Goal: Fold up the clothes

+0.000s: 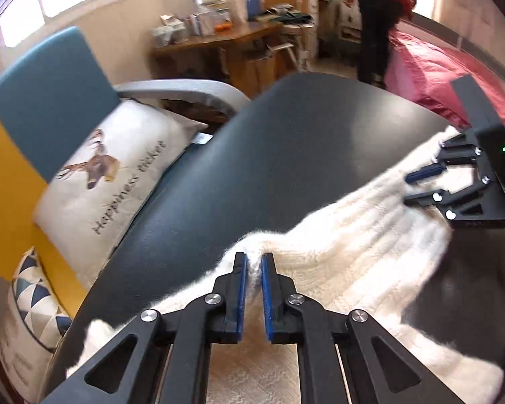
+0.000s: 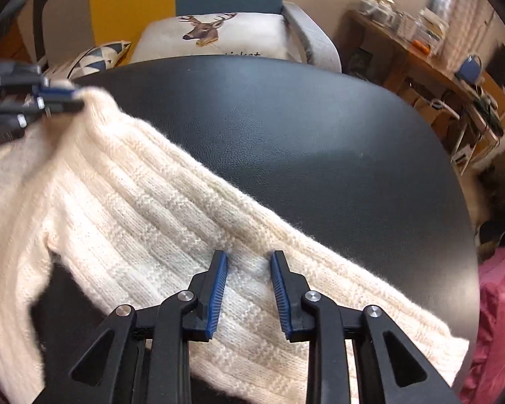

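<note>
Closest to us, the left gripper [image 1: 251,262] has its fingers [image 1: 240,289] drawn almost together on a raised tuft of the cream knit sweater [image 1: 353,245], so we read it as clamped on a pinch of the fabric. From the right wrist view the same gripper sits at the far left corner of the sweater, where the knit peaks up between its blue pads. We see the sweater lying stretched in a long ribbed band across the near side of the dark bench [image 1: 286,141], with more of it draping off the bench edge toward us. We judge it soft, limp and fairly light, fuzzy enough not to slip from ribbed pads, yet stretchy, so a pull will lengthen it before it moves; we would take it by an edge or corner through the full thickness, not by loose surface fibres. Over the middle of the sweater, the right gripper [image 2: 248,262] holds its fingers [image 2: 219,279] partly apart, a strip of knit showing between them; the pads look close to the fabric but do not squeeze it, so we take it as not gripping. Beyond the sweater, the bench is bare up to the deer cushion [image 2: 212,33] on the chair behind it.
</note>
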Demonstrator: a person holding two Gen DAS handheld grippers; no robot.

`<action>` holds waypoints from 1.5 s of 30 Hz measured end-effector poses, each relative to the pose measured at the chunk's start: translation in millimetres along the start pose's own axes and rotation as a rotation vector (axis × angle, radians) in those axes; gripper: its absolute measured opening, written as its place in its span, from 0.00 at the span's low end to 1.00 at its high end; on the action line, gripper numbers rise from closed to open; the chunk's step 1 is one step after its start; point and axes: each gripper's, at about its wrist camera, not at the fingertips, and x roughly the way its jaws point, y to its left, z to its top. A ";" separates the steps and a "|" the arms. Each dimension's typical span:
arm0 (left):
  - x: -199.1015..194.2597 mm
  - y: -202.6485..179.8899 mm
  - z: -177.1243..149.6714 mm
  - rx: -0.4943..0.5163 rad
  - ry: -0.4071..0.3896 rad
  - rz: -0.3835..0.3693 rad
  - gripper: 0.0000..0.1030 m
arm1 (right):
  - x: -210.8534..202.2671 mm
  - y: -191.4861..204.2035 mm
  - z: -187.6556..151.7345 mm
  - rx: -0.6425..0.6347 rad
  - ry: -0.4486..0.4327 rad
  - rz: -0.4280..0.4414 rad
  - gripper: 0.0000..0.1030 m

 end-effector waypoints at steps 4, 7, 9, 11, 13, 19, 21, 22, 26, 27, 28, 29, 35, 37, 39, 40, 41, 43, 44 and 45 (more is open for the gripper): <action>18.5 5.2 -1.7 -0.080 0.063 -0.024 0.11 | -27.6 -0.7 26.8 0.062 -0.082 0.167 0.26; 0.1 31.3 0.6 -0.265 0.000 -0.137 0.18 | -52.5 24.6 77.3 0.006 -0.155 0.263 0.26; -18.6 54.1 -6.5 -0.374 -0.056 -0.156 0.29 | -54.6 43.8 100.0 -0.032 -0.160 0.294 0.26; -31.5 72.9 -16.4 -0.441 -0.079 -0.121 0.30 | -55.7 62.0 115.5 -0.060 -0.154 0.311 0.26; -35.2 90.1 -30.9 -0.471 -0.053 -0.032 0.30 | -47.0 71.4 119.4 -0.087 -0.128 0.283 0.26; -23.3 122.5 -61.0 -0.508 0.073 0.058 0.29 | -21.7 93.3 128.7 -0.146 -0.044 0.196 0.26; -19.0 117.3 -60.6 -0.466 0.083 -0.013 0.29 | -19.0 90.7 124.7 -0.155 -0.049 0.188 0.26; -13.8 111.3 -56.2 -0.437 0.101 -0.001 0.29 | -20.0 89.1 123.2 -0.157 -0.051 0.188 0.26; -15.1 93.6 -41.3 -0.337 0.065 0.024 0.29 | -21.3 79.9 122.7 -0.130 -0.063 0.225 0.26; -20.4 91.7 -36.8 -0.303 0.043 -0.013 0.29 | -20.9 78.0 123.9 -0.124 -0.063 0.236 0.26; -19.0 92.6 -31.5 -0.263 0.058 -0.029 0.29 | -20.5 76.1 125.0 -0.119 -0.062 0.247 0.26; -17.5 93.4 -26.2 -0.223 0.073 -0.045 0.29 | -21.2 75.3 126.8 -0.117 -0.057 0.252 0.26; 17.7 90.8 -9.9 -0.026 0.233 -0.045 0.35 | -22.5 74.8 128.5 -0.134 -0.058 0.258 0.25; 33.4 93.0 -9.2 -0.027 0.270 -0.046 0.35 | -22.4 75.3 127.3 -0.140 -0.064 0.228 0.24; 37.1 94.7 -8.9 -0.047 0.255 -0.051 0.15 | -23.7 78.7 122.3 -0.158 -0.070 0.152 0.24; 30.2 95.6 -9.2 -0.070 0.208 -0.052 0.04 | -24.2 80.9 118.5 -0.165 -0.080 0.123 0.24; 23.7 97.0 -11.5 -0.097 0.162 -0.027 0.05 | -23.9 83.3 115.0 -0.164 -0.094 0.102 0.24; 29.4 92.0 -18.3 -0.128 0.138 0.061 0.05 | -23.9 89.5 111.4 -0.178 -0.112 0.056 0.23; 32.2 89.6 -21.6 -0.143 0.126 0.105 0.05 | -23.9 89.7 111.4 -0.172 -0.113 0.052 0.23; 34.8 87.0 -24.9 -0.158 0.113 0.149 0.06 | -23.9 89.7 111.5 -0.166 -0.114 0.049 0.23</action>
